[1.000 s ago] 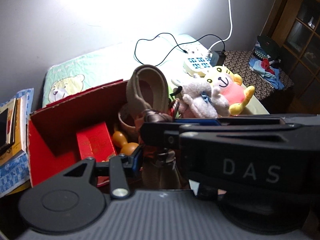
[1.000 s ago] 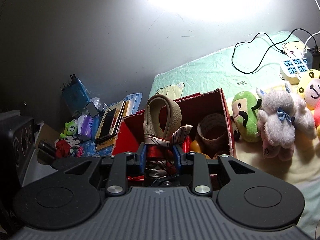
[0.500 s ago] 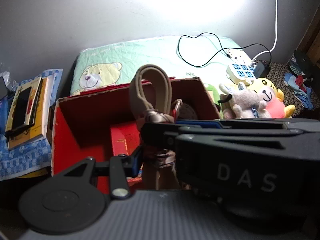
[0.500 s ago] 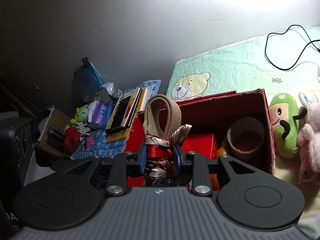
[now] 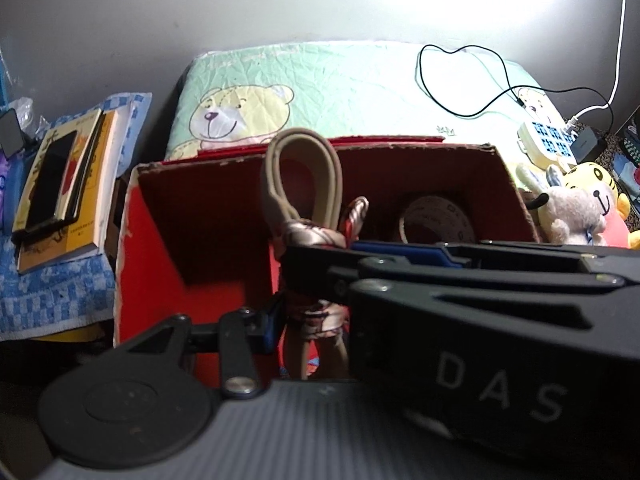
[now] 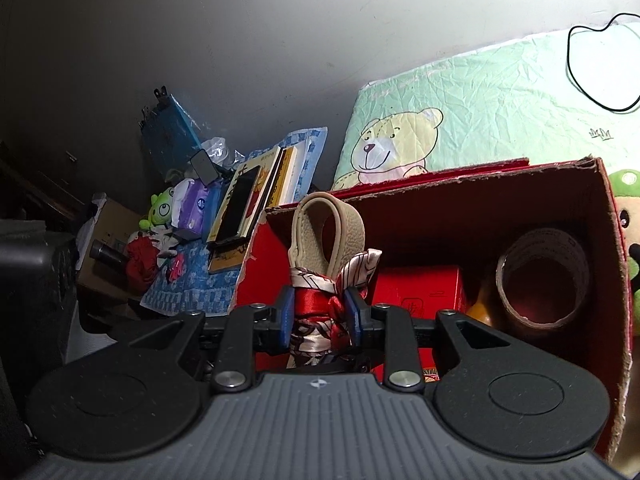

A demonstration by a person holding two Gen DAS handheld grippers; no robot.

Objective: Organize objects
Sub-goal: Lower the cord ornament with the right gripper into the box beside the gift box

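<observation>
A beige leather strap loop (image 6: 328, 232) with a red and white patterned scarf (image 6: 320, 312) knotted round it is held above the open red cardboard box (image 6: 472, 196). My right gripper (image 6: 320, 316) is shut on the scarf. In the left wrist view the strap (image 5: 304, 176) and scarf (image 5: 316, 312) stand in front of the box (image 5: 200, 208). My left gripper (image 5: 312, 320) is closed on the scarf's lower part; its right finger is hidden behind the black right gripper body (image 5: 460, 300). The box holds a tape roll (image 6: 544, 276) and a small red box (image 6: 420, 292).
A green bear pillow (image 5: 340, 92) lies behind the box. Books with a phone on top (image 5: 60, 192) lie on a blue checked cloth at left. Plush toys (image 5: 580, 208) and a power strip (image 5: 548, 140) with cables are at right. A clutter of small things (image 6: 168, 220) lies far left.
Both grippers, holding the strap and scarf, have swung left across the box; the plush toys have slid toward the right edge and the books and clutter have come into view.
</observation>
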